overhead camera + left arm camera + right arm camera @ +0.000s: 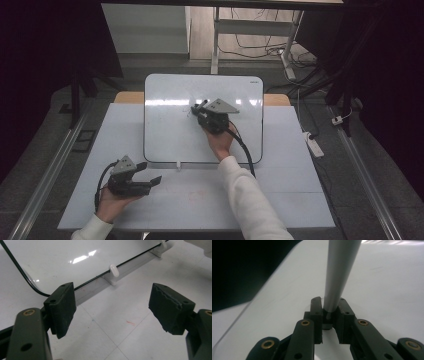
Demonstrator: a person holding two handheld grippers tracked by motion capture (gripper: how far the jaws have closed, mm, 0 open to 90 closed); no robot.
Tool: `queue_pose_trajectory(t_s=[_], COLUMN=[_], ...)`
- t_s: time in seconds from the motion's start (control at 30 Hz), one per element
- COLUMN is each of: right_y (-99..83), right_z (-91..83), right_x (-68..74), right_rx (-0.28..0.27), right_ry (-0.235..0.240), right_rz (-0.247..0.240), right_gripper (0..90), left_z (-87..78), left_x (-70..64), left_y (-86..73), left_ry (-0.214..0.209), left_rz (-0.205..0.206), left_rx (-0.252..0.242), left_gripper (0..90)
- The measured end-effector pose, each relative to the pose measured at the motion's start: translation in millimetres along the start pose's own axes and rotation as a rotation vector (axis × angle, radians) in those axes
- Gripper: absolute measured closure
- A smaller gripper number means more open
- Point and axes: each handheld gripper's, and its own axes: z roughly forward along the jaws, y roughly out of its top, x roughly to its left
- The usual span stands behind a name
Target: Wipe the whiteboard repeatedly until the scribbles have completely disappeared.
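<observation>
High view: your right gripper (206, 111) clamps a grey marker (338, 272) over the whiteboard (165, 130), seemingly poised to write; your left gripper (150, 172) waits wide open and empty (parked beside the board's lower edge).

Whiteboard (170, 125) glossy, reflective; marker (338, 272) smooth grey, satin sheen; left hand-held gripper (112, 312) pads matt, rough-edged.

the hand-held gripper (329, 312) clamps a grey marker (338, 272) pointing away over the whiteboard (387, 290).
</observation>
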Motion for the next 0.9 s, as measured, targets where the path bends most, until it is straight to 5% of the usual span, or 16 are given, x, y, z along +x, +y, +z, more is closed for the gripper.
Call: queue_pose_trajectory(t_s=[0.07,0.23,0.43,0.5,0.6,0.67,0.8,0.9], right_y=[2.1,-6.6,8.0,7.0,-1.9,-1.7,8.4,6.0], right_z=[0.1,12.5,11.5,12.7,17.0,16.6,7.3,6.9], right_x=[-6.6,19.9,-5.2,-0.5,15.7,16.8,-7.2,-4.2], right_rx=[-0.019,0.052,-0.026,-0.008,0.045,0.045,-0.030,-0.013], right_ry=[-0.003,0.143,0.022,0.037,0.140,0.131,-0.016,0.008], right_rz=[0.045,-0.092,0.042,0.018,-0.034,-0.056,0.025,0.005], right_gripper=[78.0,78.0,78.0,77.9,77.9,78.0,78.0,78.0], left_z=[-0.2,2.5,0.5,0.7,1.2,0.7,-0.9,0.5], left_x=[-0.3,0.9,0.6,1.7,2.3,1.2,0.4,1.8], left_y=[0.3,0.5,0.2,0.2,0.2,0.1,0.2,0.5], left_ry=[-0.001,0.000,0.001,-0.002,-0.004,-0.001,-0.002,-0.003], left_rz=[0.000,0.001,0.002,0.000,0.000,0.003,0.004,0.000], left_rx=[-0.002,0.008,0.000,0.000,0.002,0.002,-0.005,-0.001], left_gripper=[22.6,22.6,22.6,22.6,22.6,22.6,22.6,22.6])
